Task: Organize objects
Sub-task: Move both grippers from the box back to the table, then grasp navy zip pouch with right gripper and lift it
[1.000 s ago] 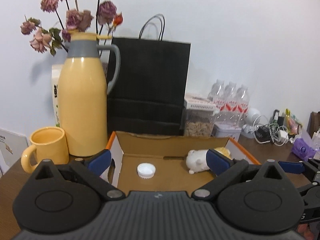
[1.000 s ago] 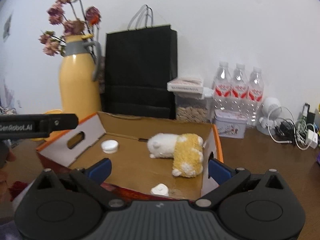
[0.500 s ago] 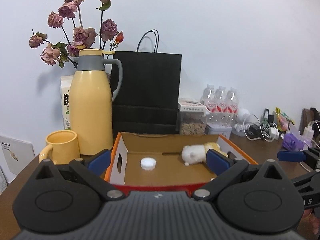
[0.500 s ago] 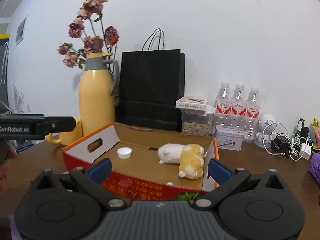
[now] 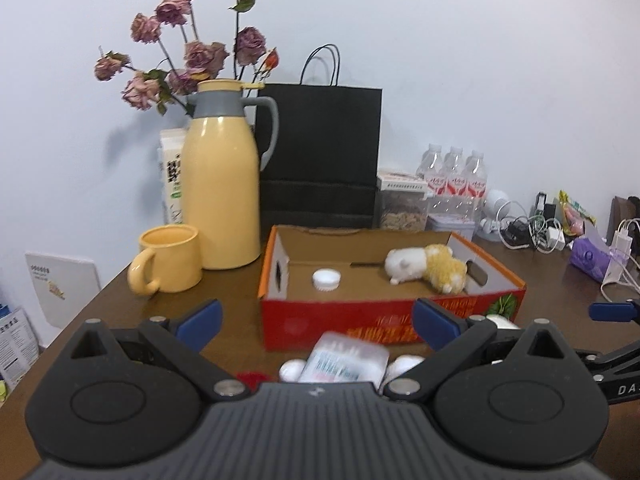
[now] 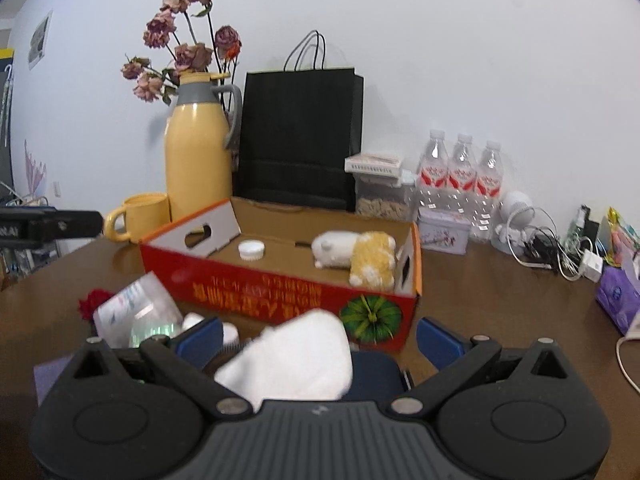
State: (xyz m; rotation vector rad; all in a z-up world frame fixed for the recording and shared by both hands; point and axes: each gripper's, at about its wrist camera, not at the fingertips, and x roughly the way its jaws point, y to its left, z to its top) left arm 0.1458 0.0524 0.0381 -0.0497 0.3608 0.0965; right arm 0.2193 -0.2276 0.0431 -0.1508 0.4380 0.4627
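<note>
Left wrist: plush toy lies crosswise in box, seemingly head left; both grippers wide.

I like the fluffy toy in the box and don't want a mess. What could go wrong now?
1. The white cloth and the clear packet lie close together before the red cardboard box; the open right claw might nudge the packet while grabbing the cloth.
2. The open left claw hangs near small white caps, which could probably roll away.
3. The plush toy fills one end of the box, so new things may land on it.
</note>
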